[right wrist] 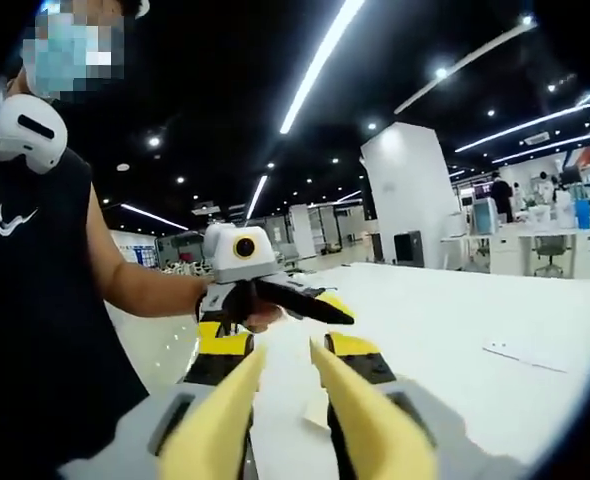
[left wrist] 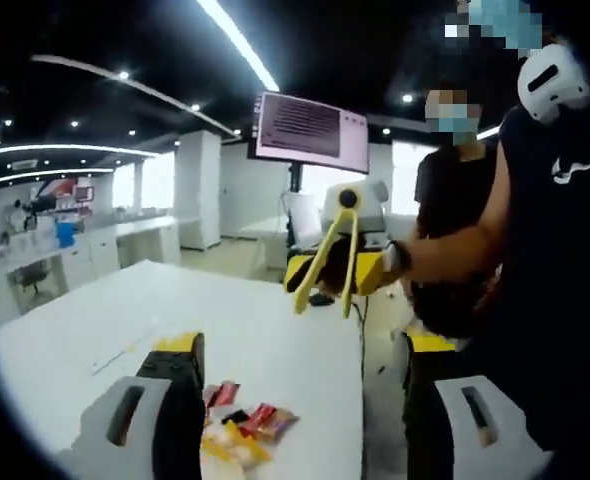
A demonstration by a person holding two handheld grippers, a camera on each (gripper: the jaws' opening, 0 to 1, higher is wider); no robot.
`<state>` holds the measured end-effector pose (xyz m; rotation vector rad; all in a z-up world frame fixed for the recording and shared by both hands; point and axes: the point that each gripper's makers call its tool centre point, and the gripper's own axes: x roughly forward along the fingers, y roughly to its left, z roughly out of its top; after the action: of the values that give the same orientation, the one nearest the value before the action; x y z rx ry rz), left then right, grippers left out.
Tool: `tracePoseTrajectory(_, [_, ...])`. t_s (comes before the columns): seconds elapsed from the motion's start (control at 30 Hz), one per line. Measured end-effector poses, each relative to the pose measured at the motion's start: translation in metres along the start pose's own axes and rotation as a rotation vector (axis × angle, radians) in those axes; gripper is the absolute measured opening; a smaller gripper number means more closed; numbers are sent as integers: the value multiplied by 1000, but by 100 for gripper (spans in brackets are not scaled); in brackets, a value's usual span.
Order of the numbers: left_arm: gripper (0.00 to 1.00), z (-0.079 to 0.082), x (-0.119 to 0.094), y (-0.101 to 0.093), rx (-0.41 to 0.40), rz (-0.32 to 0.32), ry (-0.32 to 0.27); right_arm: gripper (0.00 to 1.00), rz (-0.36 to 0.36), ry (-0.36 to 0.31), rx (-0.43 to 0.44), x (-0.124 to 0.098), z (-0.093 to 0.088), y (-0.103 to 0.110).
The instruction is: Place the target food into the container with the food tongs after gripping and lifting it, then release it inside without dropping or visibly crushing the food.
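Overhead, both grippers held up off the white table

Currently the left gripper view looks across a white table [left wrist: 275, 340]. Its own left gripper [left wrist: 305, 420] rises at six o'clock with its two grey-and-black jaws standing wide apart and nothing between them. Just beside the left jaw, at about seven o'clock, lies a small heap of wrapped snack packets [left wrist: 240, 425] in red, yellow and black, resting on the table top; which of them is the target food cannot be told.

Near the middle of that view, toward one o'clock, the right gripper [left wrist: 347, 262] hangs in the air above the far table edge, held by a person's hand [left wrist: 400, 262]. Yellow food tongs [left wrist: 330, 262] sit in it, their two arms pointing down and spread apart at the tips, holding nothing. A monitor [left wrist: 310, 130] on a stand is behind, at twelve o'clock, and a second person in dark clothes stands at two o'clock.

From the right gripper view, the yellow tong arms climb from six o'clock toward the centre, their tips parted; the jaws behind them grip the tong handles. Beyond the tips, at about ten o'clock from centre, the left gripper [right wrist: 305, 300] is held up by a hand [right wrist: 250, 305], its dark jaws pointing toward three o'clock and looking close together from this angle. A sheet of paper [right wrist: 525, 355] lies on the table at four o'clock.
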<state>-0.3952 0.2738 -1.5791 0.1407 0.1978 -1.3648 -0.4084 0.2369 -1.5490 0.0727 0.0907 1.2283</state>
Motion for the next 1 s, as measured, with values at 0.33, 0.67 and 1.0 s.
tracePoseTrajectory(0.33, [100,-66,-47,23,-56,187,84,28,-81,119,-74,-10,-40,-22])
tracePoseTrajectory(0.67, [100,-123,-77,21,-116,342,102,28,-103,221,-82,-7,-57,-34])
tracePoseTrajectory(1.0, [100,-154,-90,6,-141,397,127,27,-82,266,-90,-6,-75,-35])
